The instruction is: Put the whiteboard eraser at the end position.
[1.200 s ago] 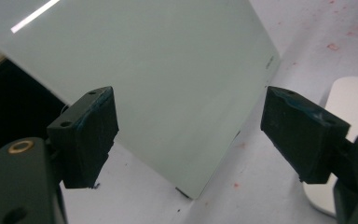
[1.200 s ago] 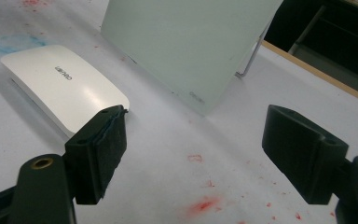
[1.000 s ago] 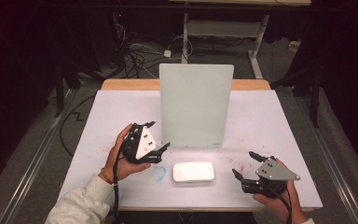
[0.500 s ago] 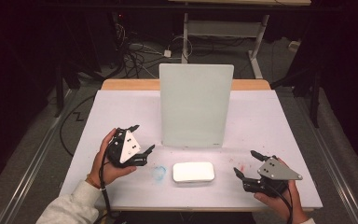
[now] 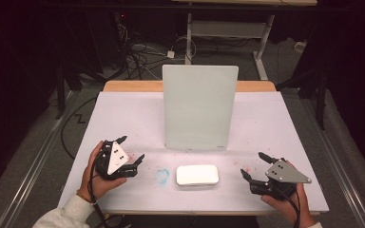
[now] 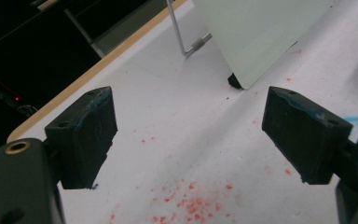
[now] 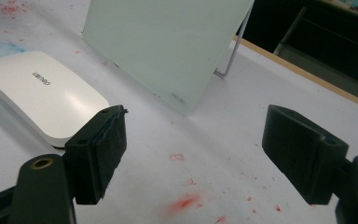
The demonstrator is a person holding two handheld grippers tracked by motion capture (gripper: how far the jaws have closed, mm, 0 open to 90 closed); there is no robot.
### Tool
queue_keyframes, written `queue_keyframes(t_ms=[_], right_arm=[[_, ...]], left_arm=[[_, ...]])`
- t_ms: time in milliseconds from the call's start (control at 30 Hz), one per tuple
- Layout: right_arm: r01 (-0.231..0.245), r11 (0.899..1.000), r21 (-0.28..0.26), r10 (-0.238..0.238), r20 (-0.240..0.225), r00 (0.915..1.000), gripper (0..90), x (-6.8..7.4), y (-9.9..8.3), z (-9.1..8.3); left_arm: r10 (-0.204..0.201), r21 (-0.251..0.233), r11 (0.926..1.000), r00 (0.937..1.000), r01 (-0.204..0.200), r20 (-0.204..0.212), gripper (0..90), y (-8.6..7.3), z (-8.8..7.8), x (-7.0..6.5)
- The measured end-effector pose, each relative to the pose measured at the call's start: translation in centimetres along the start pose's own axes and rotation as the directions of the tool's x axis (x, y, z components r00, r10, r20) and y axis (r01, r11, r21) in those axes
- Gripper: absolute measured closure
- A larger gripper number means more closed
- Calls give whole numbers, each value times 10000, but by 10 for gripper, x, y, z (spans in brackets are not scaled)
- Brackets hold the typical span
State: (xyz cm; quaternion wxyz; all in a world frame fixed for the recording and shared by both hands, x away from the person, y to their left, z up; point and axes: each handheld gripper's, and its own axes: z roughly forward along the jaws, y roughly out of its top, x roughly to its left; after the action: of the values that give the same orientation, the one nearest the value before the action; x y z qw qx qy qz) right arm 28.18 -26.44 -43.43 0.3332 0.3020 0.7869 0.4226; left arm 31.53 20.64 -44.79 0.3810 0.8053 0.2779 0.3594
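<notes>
Pale green glass board [image 5: 199, 107] stands upright mid-bench [image 5: 275, 123], propped on a wire leg. A white rounded case [image 5: 197, 175] lies flat before it. Left gripper [image 5: 129, 154] and right gripper [image 5: 253, 166] flank the case, fingers wide, holding nothing.

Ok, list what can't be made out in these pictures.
- Board: its back is hidden in the high view by its own face; the left gripper view shows part of a wire stand, cut off at the top edge.
- White case: small grey lettering, too blurred to read in the right gripper view.
- Underside of the case: hidden against the table.
- Right hand: cut off by the bottom edge.
</notes>
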Motion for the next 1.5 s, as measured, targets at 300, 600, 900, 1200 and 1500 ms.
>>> queue_keyframes(t_ms=[300, 600, 900, 1200, 1500], right_arm=[[-165, 9998, -97, 167, 176, 9997, 224, -3, -1, -1], [-144, 9999, -53, 146, 360, 9992, 200, -4, -3, 0], [-300, 9995, -127, 307, 590, 9978, 166, -6, -3, 1], [-195, 9998, -81, 200, 659, 9976, 167, -3, -3, 2], [-81, 9998, -153, 92, 681, 9976, 168, 0, 0, 3]], left_arm=[[-186, 604, 9980, 9996, 172, 226, 161, -21, -8, -6], [-424, 1027, 9940, 9977, 369, 522, 160, -33, -14, -10], [-260, 1257, 9920, 9953, 141, 933, 160, -33, -10, -18], [-256, 991, 9950, 9943, 153, 1031, 160, -30, -9, -16], [-400, 957, 9949, 9953, 315, 880, 160, -32, -12, -12]])
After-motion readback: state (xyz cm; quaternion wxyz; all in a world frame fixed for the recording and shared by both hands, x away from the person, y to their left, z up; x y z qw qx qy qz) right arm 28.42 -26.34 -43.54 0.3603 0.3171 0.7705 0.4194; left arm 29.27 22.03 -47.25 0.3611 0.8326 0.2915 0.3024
